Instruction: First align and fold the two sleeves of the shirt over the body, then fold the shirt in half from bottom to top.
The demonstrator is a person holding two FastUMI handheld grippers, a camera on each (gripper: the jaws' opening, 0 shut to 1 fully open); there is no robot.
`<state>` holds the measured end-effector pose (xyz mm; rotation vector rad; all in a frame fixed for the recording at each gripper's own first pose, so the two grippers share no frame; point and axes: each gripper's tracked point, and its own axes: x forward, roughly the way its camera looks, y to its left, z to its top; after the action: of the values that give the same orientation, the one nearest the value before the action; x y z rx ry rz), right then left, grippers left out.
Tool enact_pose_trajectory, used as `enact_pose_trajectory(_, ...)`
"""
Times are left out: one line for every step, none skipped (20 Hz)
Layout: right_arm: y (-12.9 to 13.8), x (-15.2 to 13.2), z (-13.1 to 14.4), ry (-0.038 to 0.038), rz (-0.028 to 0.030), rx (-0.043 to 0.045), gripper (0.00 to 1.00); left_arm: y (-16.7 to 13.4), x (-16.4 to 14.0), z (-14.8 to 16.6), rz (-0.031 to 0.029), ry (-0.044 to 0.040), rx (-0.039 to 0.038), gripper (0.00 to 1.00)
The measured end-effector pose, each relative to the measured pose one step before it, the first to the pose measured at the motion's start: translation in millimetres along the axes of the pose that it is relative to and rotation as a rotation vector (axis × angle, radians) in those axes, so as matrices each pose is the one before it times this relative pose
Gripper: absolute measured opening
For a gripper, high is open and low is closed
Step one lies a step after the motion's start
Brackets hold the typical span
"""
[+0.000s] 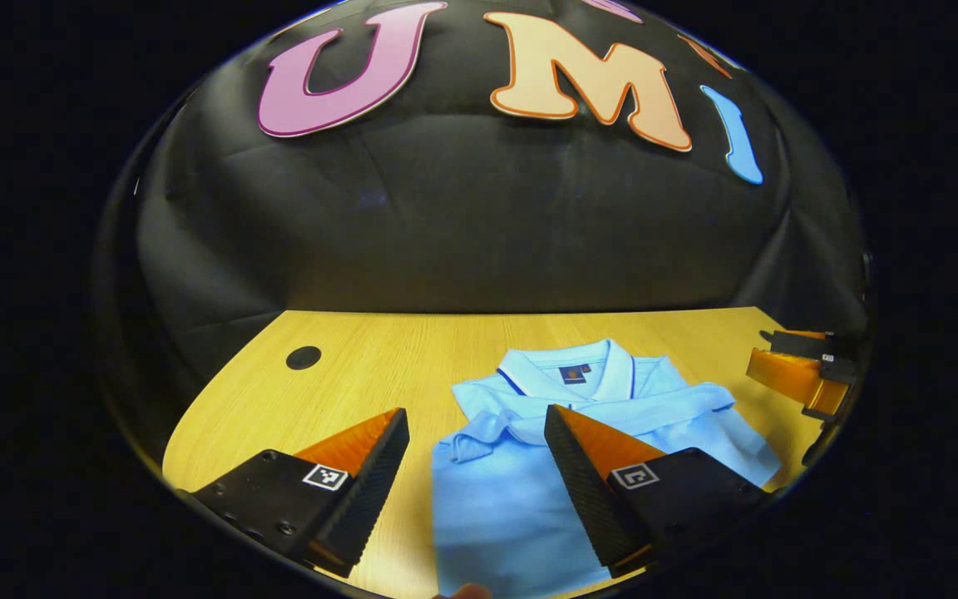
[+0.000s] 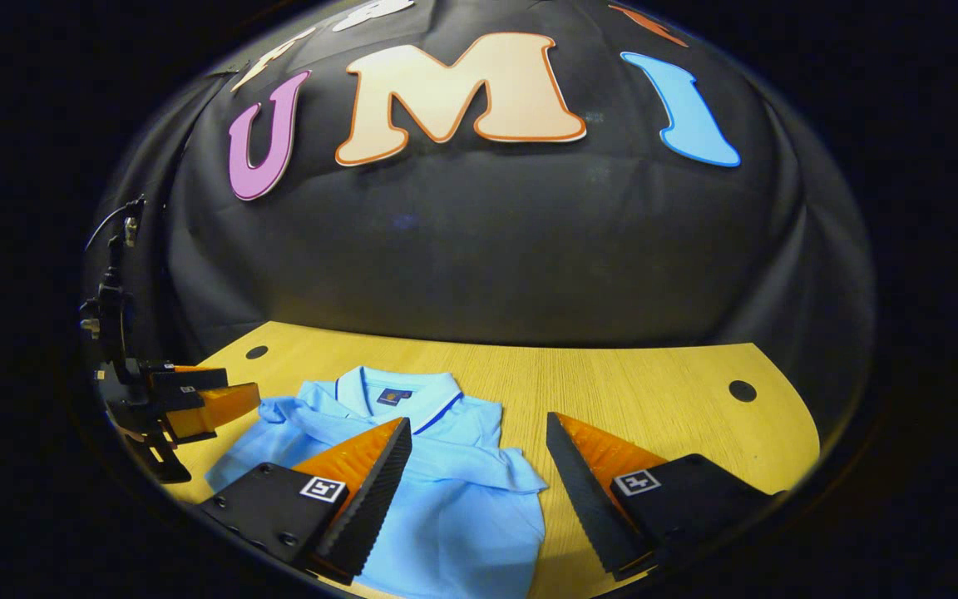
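Your left gripper point(image 1: 476, 433) hangs above the table point(image 1: 362, 366) with its fingers spread wide and nothing between them; the gap frames the shirt's point(image 1: 512, 491) left edge and the folded sleeve on that side. Your right gripper point(image 2: 479, 441) is likewise wide apart and holding nothing, poised over the shirt's point(image 2: 454, 516) right edge, with bare wood showing between its fingers. The shirt lies flat on the table point(image 2: 654, 391), collar point(image 1: 566, 366) toward the booth wall and hem toward you. Both sleeves are already folded in across the chest, where they form a band just below the collar point(image 2: 400, 387). The bottom half is not yet folded up. In the left gripper view your right gripper point(image 1: 803, 374) shows at the far right edge, beside the shirt; in the right gripper view your left gripper point(image 2: 188, 399) shows at the far left, just beside the shirt's shoulder. A round hole point(image 1: 303, 358) sits in the table near the wall.
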<state>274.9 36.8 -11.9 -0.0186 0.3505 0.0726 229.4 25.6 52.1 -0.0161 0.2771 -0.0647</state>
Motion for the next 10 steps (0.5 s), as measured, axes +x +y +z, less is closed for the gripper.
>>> enact_pose_trajectory(2.02,-9.44,-1.49,-0.00703,0.0085,0.00302,0.99,0.26,-11.54,1.49,0.00079,-0.01252,-0.00241,0.98)
enact_pose_trajectory(1.96,-9.63,-1.84,-0.00541,0.00878,-0.00255,1.0,-0.9,-10.85,0.78,-0.00132,-0.01115,0.00129,0.98)
enact_pose_trajectory(2.45,-9.22,0.11,-0.01052,0.00471,-0.00916,1.0,-1.56,-10.27,0.67,-0.00056,-0.01177,0.00304,0.98)
enact_pose_trajectory(2.18,-9.38,-0.53,-0.01104,0.00344,-0.01236,1.0,-2.03,-10.78,0.43,-0.00153,-0.0123,0.00472,0.98)
enact_pose_trajectory(4.46,-10.48,0.13,-0.01404,0.00921,-0.01127,1.0,-2.11,-10.32,-0.35,-0.00287,-0.01173,0.00554,0.98)
enact_pose_trajectory(4.46,-10.18,-1.34,-0.01099,0.00796,-0.00681,1.0,-2.6,-11.06,-0.92,-0.00232,-0.00917,0.00433,0.98)
enact_pose_trajectory(5.86,-11.8,-1.05,-0.00814,0.01324,-0.00469,1.0,-3.43,-10.16,-3.07,-0.00583,-0.00479,0.00305,0.98)
enact_pose_trajectory(5.81,-11.11,-1.83,-0.00966,0.01418,-0.00642,1.0,-3.42,-10.19,-3.43,-0.007,-0.00466,-0.00048,0.98)
enact_pose_trajectory(3.93,-11.52,-2.94,-0.00188,0.00821,-0.01229,1.0,-3.85,-10.18,-3.87,-0.00647,-0.00004,-0.00328,0.98)
enact_pose_trajectory(2.64,-11.53,-1.63,-0.01084,0.00755,-0.01422,1.0,-4.53,-9.98,-6.37,-0.00796,0.0031,-0.00763,0.98)
